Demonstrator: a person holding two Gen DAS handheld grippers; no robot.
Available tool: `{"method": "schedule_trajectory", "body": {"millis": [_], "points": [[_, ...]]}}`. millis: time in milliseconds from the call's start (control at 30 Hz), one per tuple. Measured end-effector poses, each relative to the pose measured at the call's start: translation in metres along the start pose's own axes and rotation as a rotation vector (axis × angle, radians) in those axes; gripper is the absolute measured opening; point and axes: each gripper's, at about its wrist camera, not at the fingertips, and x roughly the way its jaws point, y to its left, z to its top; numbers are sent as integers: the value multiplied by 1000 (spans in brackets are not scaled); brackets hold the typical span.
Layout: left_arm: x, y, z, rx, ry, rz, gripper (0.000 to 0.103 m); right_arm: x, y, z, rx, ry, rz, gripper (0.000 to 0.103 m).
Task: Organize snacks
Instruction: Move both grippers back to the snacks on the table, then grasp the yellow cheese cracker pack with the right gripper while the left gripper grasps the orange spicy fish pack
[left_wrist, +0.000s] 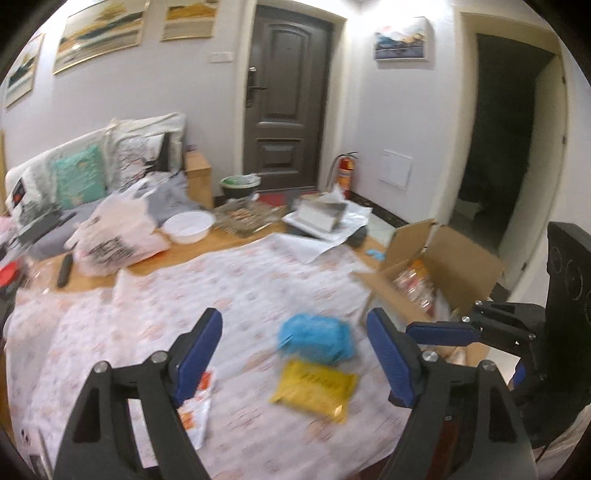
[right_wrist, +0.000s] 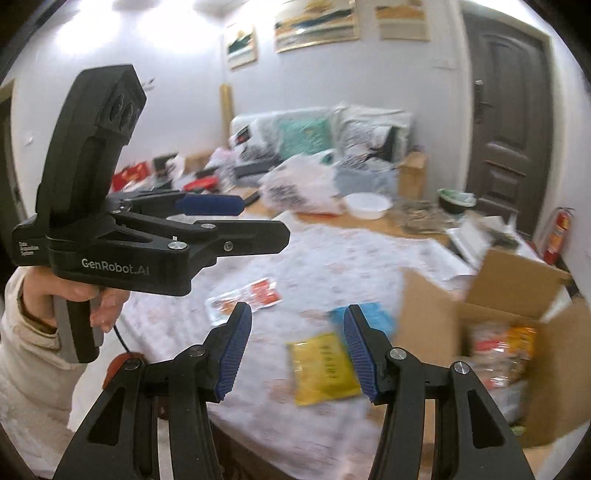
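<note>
Partly done, I judge: open brown cardboard box (right_wrist: 517, 310) already holds pkts. Yellow foil pkt (right_wrist: 325, 369), blue crinkly pkt (left_wrist: 314, 338), red-white pkt (right_wrist: 243, 299) lie loose on tablecloth. Left gripper (left_wrist: 295, 354) & right gripper (right_wrist: 297, 354) both wide, empty.

White walls (left_wrist: 399, 122), dark door (left_wrist: 286, 99).

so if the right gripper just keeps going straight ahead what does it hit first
Probably the yellow snack packet, lying on the tablecloth between the open right gripper fingers; blur makes depth uncertain.
</note>
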Motion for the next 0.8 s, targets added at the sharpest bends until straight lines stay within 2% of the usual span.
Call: {"method": "schedule_trajectory", "body": {"millis": [133,267,367,433,533,600,767,800], "points": [[-1,31,-31,-36,32,19,78,40,29,1,-19,79,43,48],[16,50,-60,-90,78,-12,78,78,39,-11,-1,168,35,48],[33,55,-75,-115,112,-40,78,104,30,-26,47,231,-2,48],[49,65,-85,-125,145,-32,78,119,20,-34,90,265,-11,48],[67,83,-96,-155,184,-19,78,134,6,-42,96,283,-88,48],[77,93,-100,-155,203,-7,78,141,0,-43,78,289,-142,56],[102,119,-109,-144,257,57,77,158,-22,-51,114,337,-195,59],[105,123,-110,-145,265,58,77,157,-23,-50,105,326,-204,65]]}}
